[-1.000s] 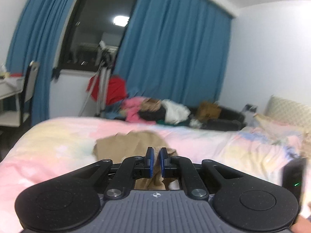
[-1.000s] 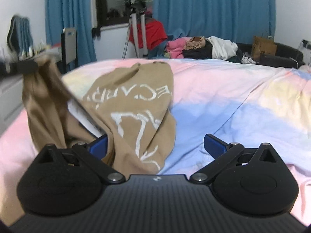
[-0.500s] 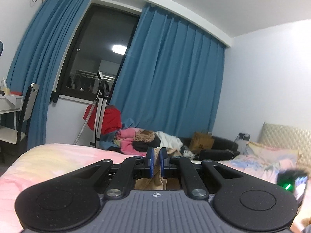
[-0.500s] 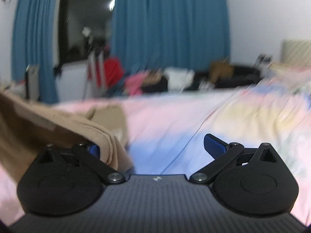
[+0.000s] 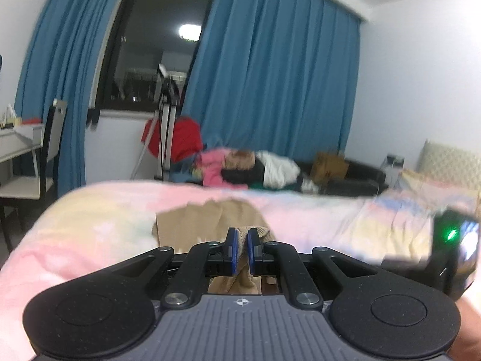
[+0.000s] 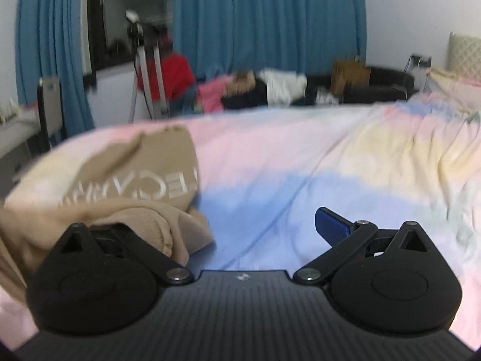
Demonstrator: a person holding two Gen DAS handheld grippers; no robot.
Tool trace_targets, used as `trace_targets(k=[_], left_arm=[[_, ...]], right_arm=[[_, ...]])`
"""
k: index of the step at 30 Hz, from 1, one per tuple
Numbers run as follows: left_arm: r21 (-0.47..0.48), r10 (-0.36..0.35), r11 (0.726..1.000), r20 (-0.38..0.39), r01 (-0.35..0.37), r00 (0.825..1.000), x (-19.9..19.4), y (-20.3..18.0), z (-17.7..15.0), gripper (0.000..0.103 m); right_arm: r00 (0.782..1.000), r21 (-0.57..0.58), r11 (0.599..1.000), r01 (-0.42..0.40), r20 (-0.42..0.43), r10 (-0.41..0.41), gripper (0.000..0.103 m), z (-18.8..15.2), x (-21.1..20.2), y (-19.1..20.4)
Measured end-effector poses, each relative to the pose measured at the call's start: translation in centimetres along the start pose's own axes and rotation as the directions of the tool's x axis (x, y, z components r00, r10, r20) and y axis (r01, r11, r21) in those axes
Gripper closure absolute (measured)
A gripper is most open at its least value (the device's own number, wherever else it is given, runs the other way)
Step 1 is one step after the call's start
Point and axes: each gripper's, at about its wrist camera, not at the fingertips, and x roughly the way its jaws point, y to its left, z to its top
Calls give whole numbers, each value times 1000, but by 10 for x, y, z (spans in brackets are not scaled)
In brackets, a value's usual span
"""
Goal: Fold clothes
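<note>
A tan garment [image 5: 207,222] with white lettering lies on the pastel bed cover [image 5: 300,210]. My left gripper [image 5: 243,245] is shut on a fold of its tan cloth, which bunches between the blue pads and hangs below them. In the right wrist view the garment [image 6: 144,174] lies at the left, its near edge heaped over my left finger and hiding that pad. My right gripper [image 6: 240,228] is open; the right blue pad [image 6: 330,225] is bare above the blue patch of the cover.
A heap of clothes [image 5: 252,171] lies beyond the far bed edge, in front of blue curtains [image 5: 270,90] and a dark window. A tripod [image 5: 165,126] with red cloth stands there. A desk and chair [image 5: 45,150] are at the left. Pillows [image 5: 445,168] lie at the right.
My left gripper dipped from a raised, room-facing view back down toward the bed, still holding the cloth. The right gripper stayed open; the garment settled lower on the cover.
</note>
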Motion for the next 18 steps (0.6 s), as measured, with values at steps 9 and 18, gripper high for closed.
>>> trace_targets(k=[9,18], left_arm=[[158,65,987,-129,-44,989,18,-35,-42,53],[192,212,965,-158,-181,964,40,-47,-70,34]], right_arm=[[999,34,999,-35,2,35,0,1,4,-9],[996,64,995,-71,65,67,0,6,-10,-8]])
